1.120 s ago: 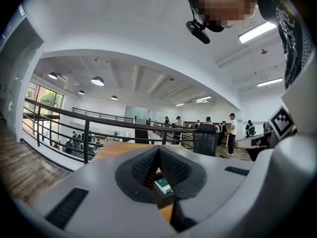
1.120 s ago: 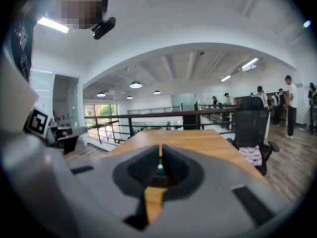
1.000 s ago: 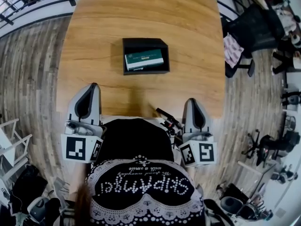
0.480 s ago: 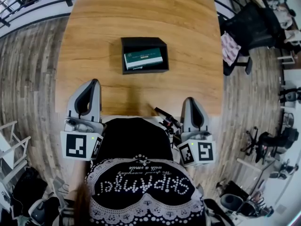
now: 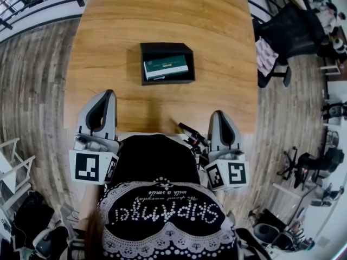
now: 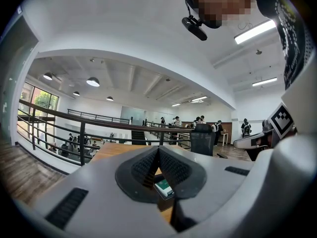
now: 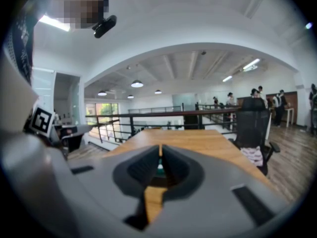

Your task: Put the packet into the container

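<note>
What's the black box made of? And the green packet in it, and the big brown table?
The black rectangular box looks like dull plastic or stiff card; its flat walls don't shine, so I can't say which. The green packet in it seems to be printed card: sharp edges, pale side. The big brown table looks like smooth wood or veneer, with grain lines showing.
</note>
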Demonstrator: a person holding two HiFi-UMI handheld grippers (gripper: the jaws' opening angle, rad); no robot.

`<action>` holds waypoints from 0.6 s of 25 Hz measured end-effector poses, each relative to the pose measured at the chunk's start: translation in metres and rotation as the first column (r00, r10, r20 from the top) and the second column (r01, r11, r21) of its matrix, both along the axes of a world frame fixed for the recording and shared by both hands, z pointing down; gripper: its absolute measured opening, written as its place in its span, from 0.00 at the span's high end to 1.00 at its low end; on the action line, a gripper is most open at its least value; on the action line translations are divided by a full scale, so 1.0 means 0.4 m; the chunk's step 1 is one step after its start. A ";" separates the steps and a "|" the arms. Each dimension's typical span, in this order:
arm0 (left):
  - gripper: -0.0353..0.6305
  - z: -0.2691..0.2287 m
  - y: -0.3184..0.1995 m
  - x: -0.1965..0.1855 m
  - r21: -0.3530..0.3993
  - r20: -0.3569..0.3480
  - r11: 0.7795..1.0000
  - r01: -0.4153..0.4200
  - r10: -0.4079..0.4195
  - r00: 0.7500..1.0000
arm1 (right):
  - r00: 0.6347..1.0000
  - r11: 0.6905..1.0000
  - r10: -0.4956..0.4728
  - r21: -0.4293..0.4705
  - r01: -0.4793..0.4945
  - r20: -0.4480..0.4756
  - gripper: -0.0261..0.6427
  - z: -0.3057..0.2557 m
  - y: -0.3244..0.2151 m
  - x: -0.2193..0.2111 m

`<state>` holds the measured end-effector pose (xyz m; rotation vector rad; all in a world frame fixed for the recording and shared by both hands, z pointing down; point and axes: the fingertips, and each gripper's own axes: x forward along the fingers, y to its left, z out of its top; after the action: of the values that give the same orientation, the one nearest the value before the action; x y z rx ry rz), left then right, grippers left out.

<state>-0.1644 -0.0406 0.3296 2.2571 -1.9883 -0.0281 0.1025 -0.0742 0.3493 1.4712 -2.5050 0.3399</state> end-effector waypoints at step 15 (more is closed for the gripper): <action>0.90 0.004 -0.005 0.008 -0.023 0.002 0.999 -0.022 0.022 1.000 | 1.000 1.000 0.013 -0.009 -0.013 -0.003 0.90 -0.001 -0.002 0.005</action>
<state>-0.1612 -0.0427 0.3310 2.2663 -1.9546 -0.0005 0.1045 -0.0750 0.3490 1.4837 -2.4892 0.3510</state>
